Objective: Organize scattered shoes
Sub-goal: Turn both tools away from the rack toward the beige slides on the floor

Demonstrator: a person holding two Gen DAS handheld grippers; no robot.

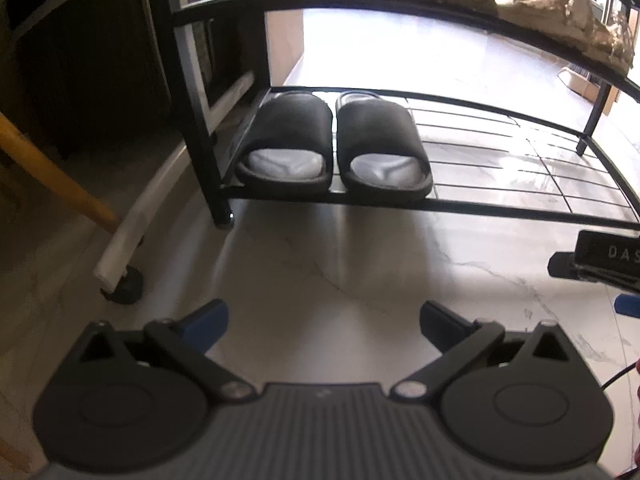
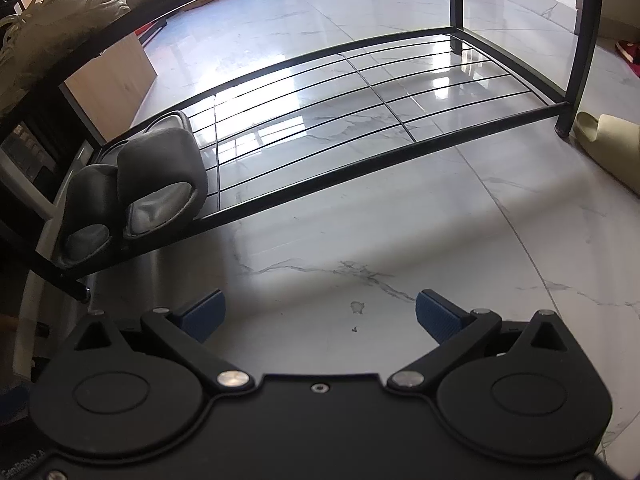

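Two black slides, one (image 1: 286, 142) beside the other (image 1: 382, 144), sit as a pair at the left end of the black wire shoe rack's lower shelf (image 1: 520, 168). The right wrist view shows the same pair (image 2: 160, 176) on that shelf (image 2: 360, 92). My left gripper (image 1: 324, 326) hovers open over the marble floor in front of the pair, holding nothing. My right gripper (image 2: 318, 314) is open too, empty, above the floor before the rack's middle. A pale olive slide (image 2: 608, 144) lies on the floor by the rack's right front leg.
Tan sneakers (image 1: 560, 12) rest on the rack's upper shelf. A wooden leg (image 1: 52, 172) and a white bar on a black foot (image 1: 124, 280) stand left of the rack. A cardboard box (image 2: 112, 76) sits behind it. A red shoe (image 2: 628, 50) lies far right.
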